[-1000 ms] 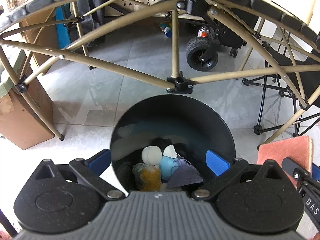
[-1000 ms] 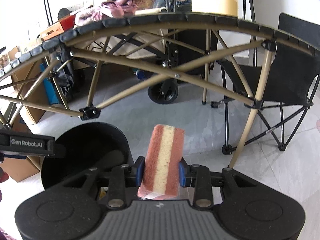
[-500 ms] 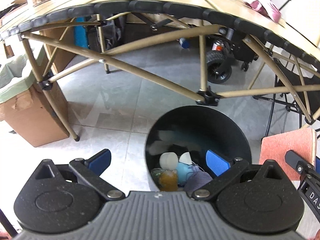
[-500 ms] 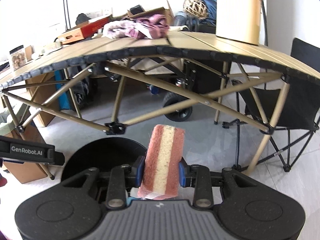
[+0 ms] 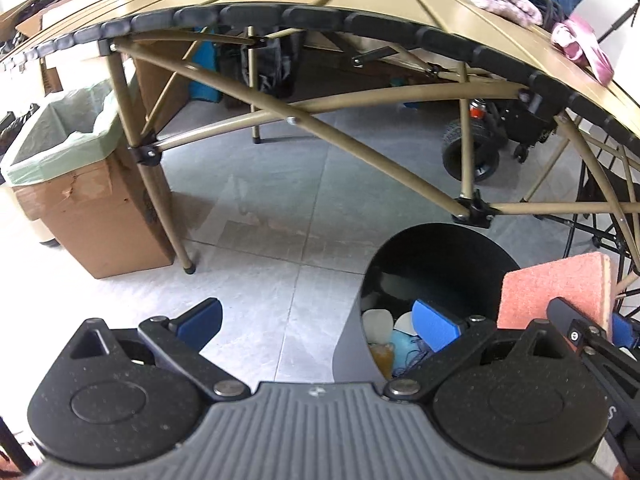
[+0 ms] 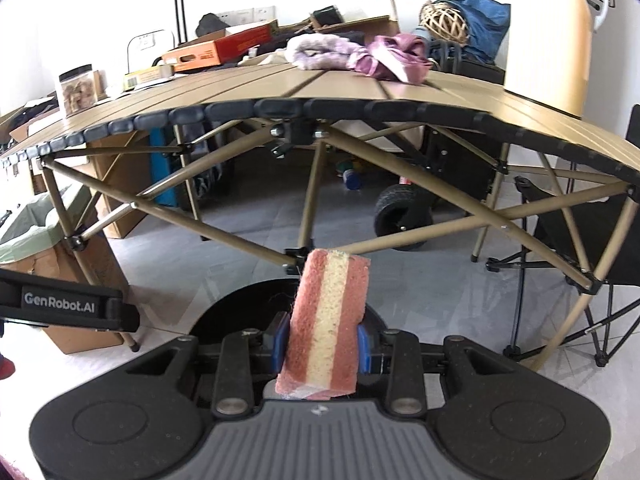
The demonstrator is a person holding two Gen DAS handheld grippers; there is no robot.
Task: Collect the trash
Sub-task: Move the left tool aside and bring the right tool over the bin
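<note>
Between right gripper [image 6: 320, 346] pads, sponge [image 6: 326, 320] clamped upright, above floor before bench [image 6: 360, 92]. Left gripper [image 5: 316, 318] spread wide, nothing in it. Black bin [image 5: 440, 248] holds trash. Step: carrying sponge. Next: center over bin mouth, then release.

My left gripper [image 5: 316, 320] points steeply downward, its blue pads [image 5: 200, 316] spread wide apart with nothing between them. My right gripper [image 6: 320, 340], angled less steeply, is clamped on a sponge [image 6: 326, 320].
</note>
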